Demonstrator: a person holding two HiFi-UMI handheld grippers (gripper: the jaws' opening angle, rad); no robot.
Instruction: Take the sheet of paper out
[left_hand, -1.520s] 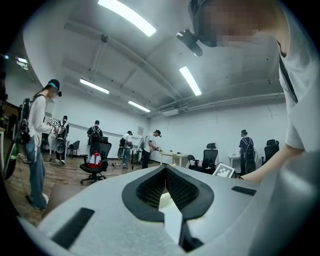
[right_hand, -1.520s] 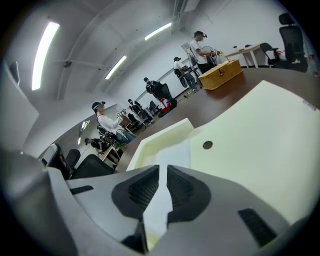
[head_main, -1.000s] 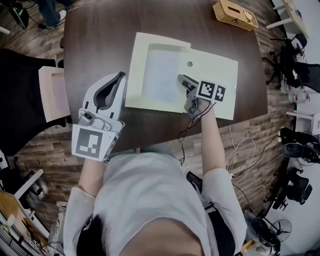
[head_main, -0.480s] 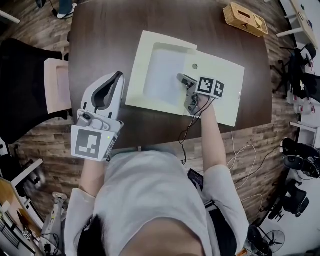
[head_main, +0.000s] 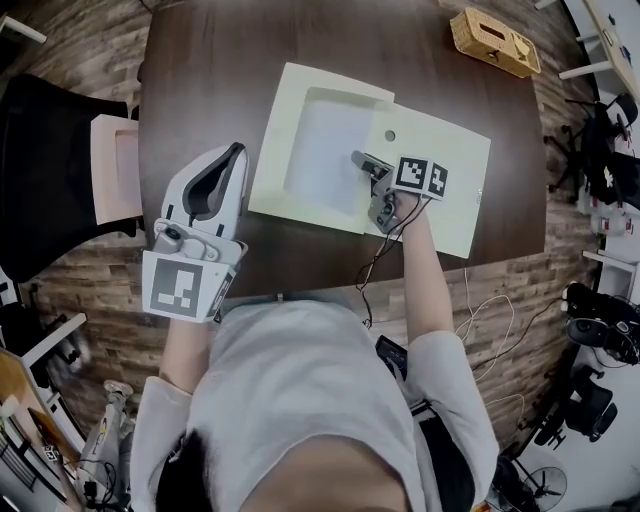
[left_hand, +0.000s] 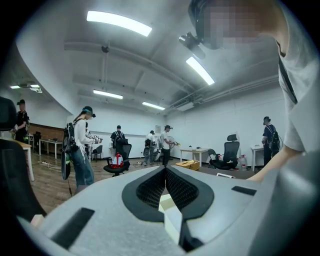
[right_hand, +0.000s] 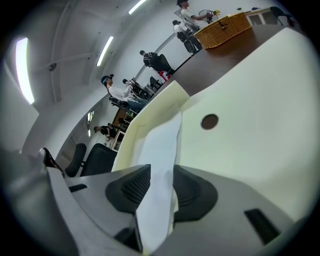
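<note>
The right gripper (head_main: 358, 160) has just been opening its jaws wide. The thin white sheet of paper (right_hand: 161, 150) sits loose between them, in the flat cream tray (head_main: 440, 190), upper middle. With no squeeze, the paper could slip back. The left gripper (head_main: 230, 158) is closed.

The person wears a light grey short-sleeved shirt (head_main: 290, 400). The left gripper (head_main: 240, 150) is a broad pale grey shell with a dark teardrop hollow just behind its jaws, black dimpled pads (left_hand: 150, 189) and, furthest back from the jaws, a white cube (head_main: 183, 285) printed with black square markers. The right gripper (head_main: 358, 158), grey, carries a similar marker cube (head_main: 423, 177) behind its jaws, which have just been opening with the sheet of paper (right_hand: 160, 160) between them, and a thin black cable (head_main: 360, 283) trails back from it.
</note>
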